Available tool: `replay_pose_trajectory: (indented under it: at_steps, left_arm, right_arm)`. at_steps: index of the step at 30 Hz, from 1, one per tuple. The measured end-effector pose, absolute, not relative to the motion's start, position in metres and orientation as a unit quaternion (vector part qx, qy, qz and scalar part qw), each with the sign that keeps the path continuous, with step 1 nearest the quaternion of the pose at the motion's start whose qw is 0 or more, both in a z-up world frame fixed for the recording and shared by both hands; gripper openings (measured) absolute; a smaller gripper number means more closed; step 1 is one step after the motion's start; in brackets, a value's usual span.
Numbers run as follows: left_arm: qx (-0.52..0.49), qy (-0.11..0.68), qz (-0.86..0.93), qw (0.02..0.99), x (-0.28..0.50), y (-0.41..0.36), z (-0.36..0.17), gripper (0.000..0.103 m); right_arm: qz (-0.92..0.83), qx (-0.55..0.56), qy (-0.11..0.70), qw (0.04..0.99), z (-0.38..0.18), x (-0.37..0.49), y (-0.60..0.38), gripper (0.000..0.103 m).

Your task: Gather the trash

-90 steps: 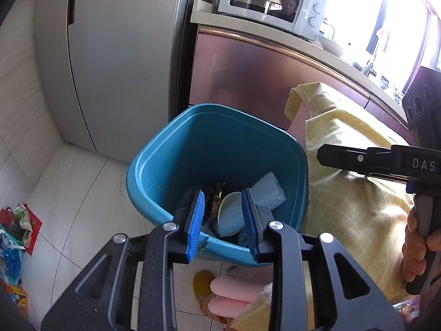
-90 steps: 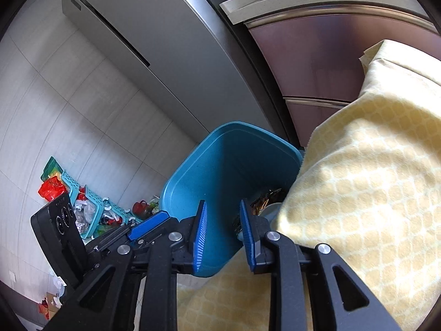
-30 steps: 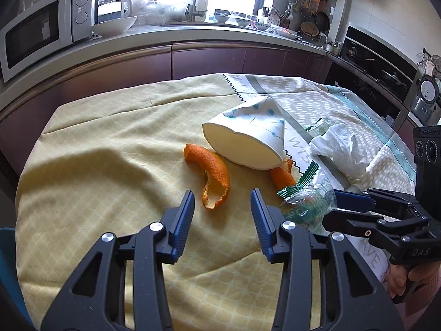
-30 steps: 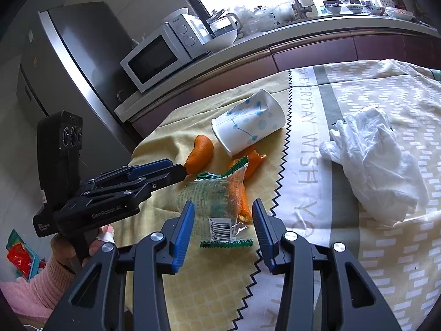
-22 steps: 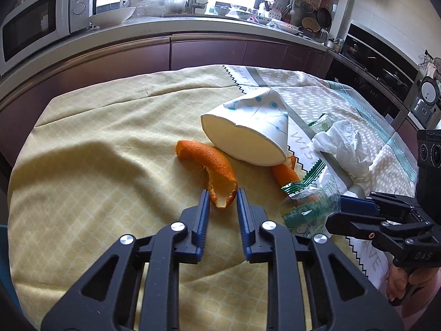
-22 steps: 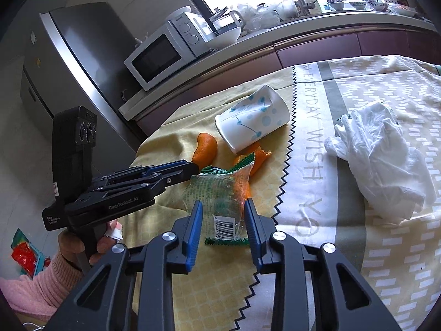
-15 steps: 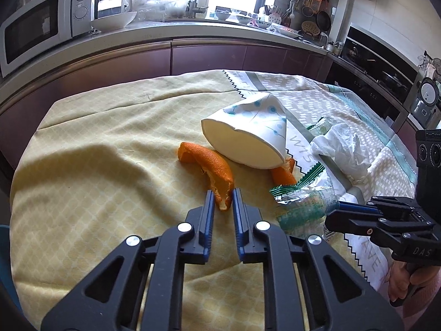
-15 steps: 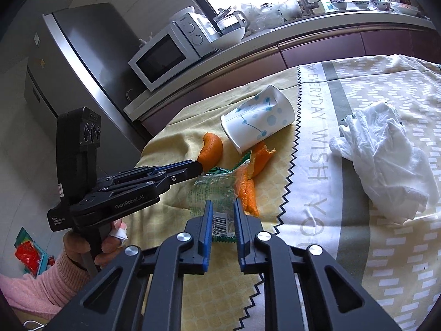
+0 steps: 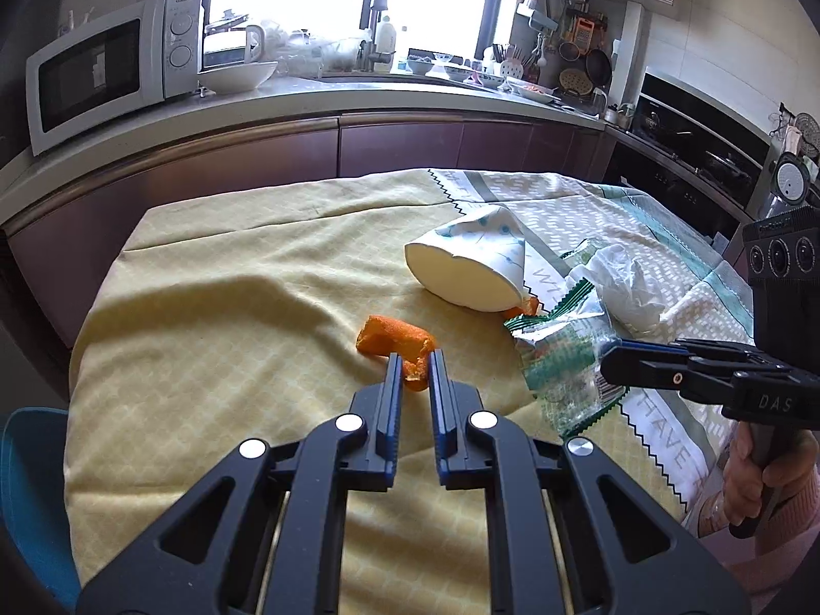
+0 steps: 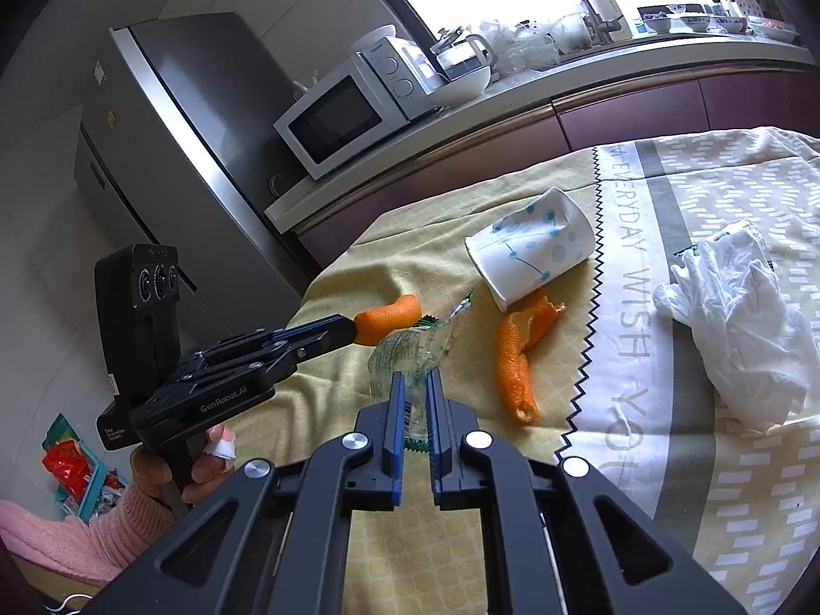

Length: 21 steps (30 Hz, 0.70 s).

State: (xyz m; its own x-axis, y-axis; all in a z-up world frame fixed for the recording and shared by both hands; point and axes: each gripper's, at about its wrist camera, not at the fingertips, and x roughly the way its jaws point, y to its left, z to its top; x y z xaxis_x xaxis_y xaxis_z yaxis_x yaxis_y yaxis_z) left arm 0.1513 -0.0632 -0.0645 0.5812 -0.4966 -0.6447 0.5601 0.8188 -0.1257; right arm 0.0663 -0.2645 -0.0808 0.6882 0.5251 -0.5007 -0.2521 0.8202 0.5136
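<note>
Now the left tongs [image 9: 414,361] are clamped on one end of a curled orange peel [image 9: 394,339], which looks raised a little off the yellow tablecloth [image 9: 220,307] covering the worktop. Taking the tipped-over paper cup [image 10: 533,251] as the landmark: this peel sits just in front of its open mouth, toward the fridge side. The cup is white with blue dots and lies on its side near the zigzag seam of the cloth. The right tongs [image 10: 414,384] are closed on the near end of a crinkled clear-and-green snack wrapper [image 10: 410,353], which stands up from the cloth, below and to the left of the cup in the right wrist view. A second strip of orange peel [image 10: 515,359] lies flat on the cloth, its upper end touching the cup's rim. To the right of the cup, across the grey band with lettering, rests a crumpled white tissue [image 10: 738,318]. Behind the cup along the wall stand a microwave [image 10: 353,113] and a steel fridge [image 10: 195,128]. A blue bin [image 9: 31,487] edge shows at the far left in the left wrist view.
</note>
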Motion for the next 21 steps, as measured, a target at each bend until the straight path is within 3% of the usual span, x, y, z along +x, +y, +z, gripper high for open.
replay_pose_trajectory:
  at_steps: [12,15,17,21]
  left_arm:
    - [0.042,0.367,-0.274,0.888,0.124,-0.004,-0.081,0.014]
    - [0.033,0.378,-0.272,0.884,0.124,0.002,-0.092,0.021]
    - [0.029,0.388,-0.262,0.883,0.127,0.004,-0.097,0.041]
    - [0.009,0.396,-0.265,0.879,0.132,0.007,-0.102,0.043]
  right_arm:
    - [0.239,0.207,0.336,0.887,-0.082,0.077,-0.247,0.007]
    - [0.243,0.21,0.342,0.883,-0.085,0.081,-0.243,0.007]
    - [0.244,0.209,0.344,0.882,-0.086,0.082,-0.24,0.007]
    - [0.246,0.208,0.347,0.881,-0.087,0.084,-0.237,0.007]
